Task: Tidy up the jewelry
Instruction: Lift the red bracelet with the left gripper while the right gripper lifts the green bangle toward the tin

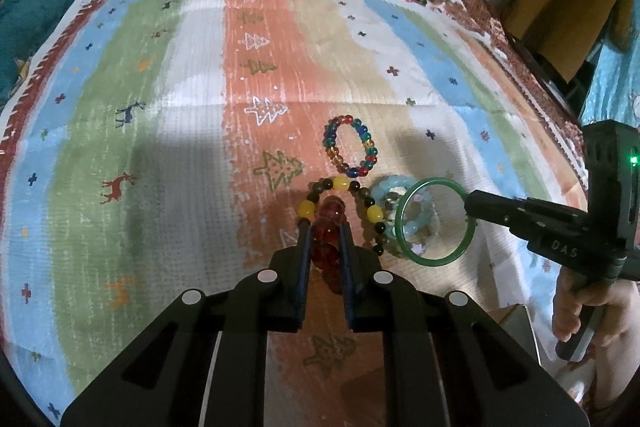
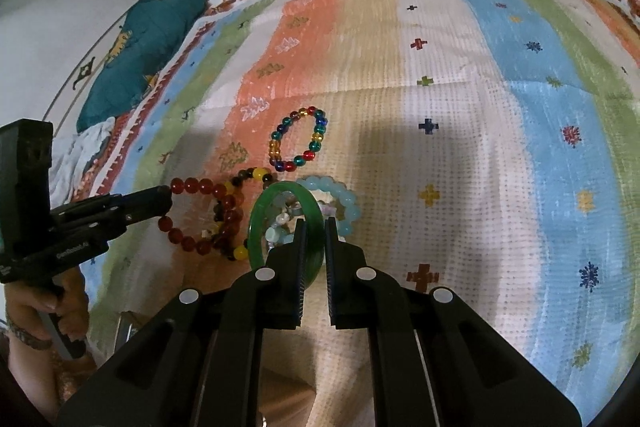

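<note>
the left hand-held gripper point(image 1: 325, 227) is clamped on the red bead bracelet point(image 2: 192, 215), and the right hand-held gripper point(image 2: 315, 227) pinches the green bangle point(image 1: 436, 221), held up over the pale blue bead bracelet point(image 2: 340, 201). the yellow and dark bead bracelet point(image 1: 352, 203) and the multicoloured bead bracelet point(image 1: 352, 147) lie on the striped cloth point(image 1: 160, 147)

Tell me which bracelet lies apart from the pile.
The multicolour bracelet: small mixed-colour beads, lying flat beyond the others, gripped by neither tool.
</note>
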